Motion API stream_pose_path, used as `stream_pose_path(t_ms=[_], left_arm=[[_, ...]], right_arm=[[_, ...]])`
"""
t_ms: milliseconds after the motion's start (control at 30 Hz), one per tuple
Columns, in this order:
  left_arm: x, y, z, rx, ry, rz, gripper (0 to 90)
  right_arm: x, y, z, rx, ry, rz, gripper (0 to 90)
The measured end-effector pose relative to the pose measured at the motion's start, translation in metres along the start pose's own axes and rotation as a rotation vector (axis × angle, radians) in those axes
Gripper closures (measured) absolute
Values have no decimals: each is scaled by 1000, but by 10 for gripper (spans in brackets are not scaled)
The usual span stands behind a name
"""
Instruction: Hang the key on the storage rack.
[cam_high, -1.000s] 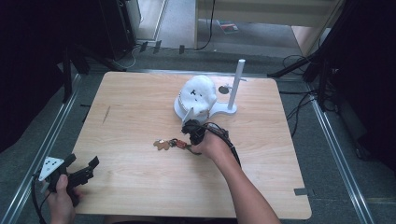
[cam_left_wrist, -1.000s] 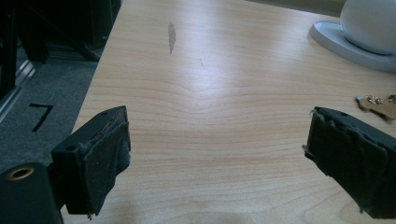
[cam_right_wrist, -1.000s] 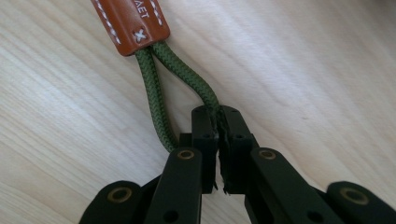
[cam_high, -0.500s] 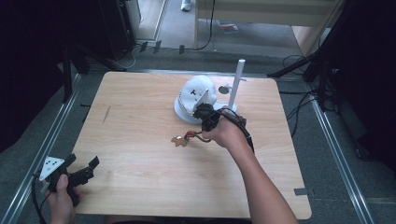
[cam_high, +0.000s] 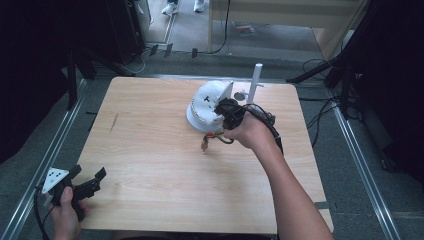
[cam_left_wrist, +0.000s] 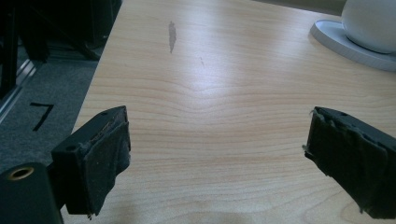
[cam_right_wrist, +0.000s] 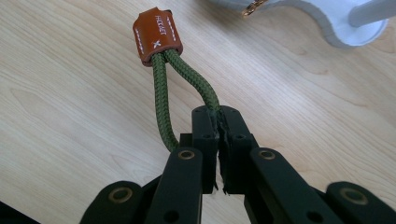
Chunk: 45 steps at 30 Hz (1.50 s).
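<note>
Between the right gripper (cam_right_wrist: 218, 122) fingers sits a clamped green cord (cam_right_wrist: 161, 93); left gripper (cam_left_wrist: 217, 158) fingers gape.

Brown leather tab (cam_right_wrist: 158, 34) on the green cord (cam_right_wrist: 161, 93) has white stitched lettering, looks like "HOOKJET" plus an X. Floor (cam_left_wrist: 42, 112) beside the surface has a black "7" marked on it.

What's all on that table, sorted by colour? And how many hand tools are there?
White: 2, a domed white object on a round base and an upright white post.
Green and brown: 1, a green cord loop with brown leather tab.
Black grippers: 2, left gripper, right gripper.
Total: 5.
</note>
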<state>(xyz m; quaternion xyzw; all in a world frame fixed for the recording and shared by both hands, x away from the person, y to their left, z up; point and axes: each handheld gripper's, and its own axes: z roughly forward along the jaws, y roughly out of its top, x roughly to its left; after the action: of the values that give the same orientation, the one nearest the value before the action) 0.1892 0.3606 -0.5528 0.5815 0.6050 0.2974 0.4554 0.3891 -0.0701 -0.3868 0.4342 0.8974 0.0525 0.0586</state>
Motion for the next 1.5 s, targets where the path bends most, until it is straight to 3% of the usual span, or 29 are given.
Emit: stream_pose_path(t_ms=[400, 833, 1500], left_arm=[[0, 0, 0, -3, 0, -1, 72], [0, 0, 0, -2, 0, -1, 72], [0, 0, 0, -3, 2, -2, 72]], right_arm=[[-9, 0, -31, -20, -10, 22, 878], [-40, -14, -63, -54, -32, 59, 878], [-90, -32, -85, -89, -49, 162, 877]])
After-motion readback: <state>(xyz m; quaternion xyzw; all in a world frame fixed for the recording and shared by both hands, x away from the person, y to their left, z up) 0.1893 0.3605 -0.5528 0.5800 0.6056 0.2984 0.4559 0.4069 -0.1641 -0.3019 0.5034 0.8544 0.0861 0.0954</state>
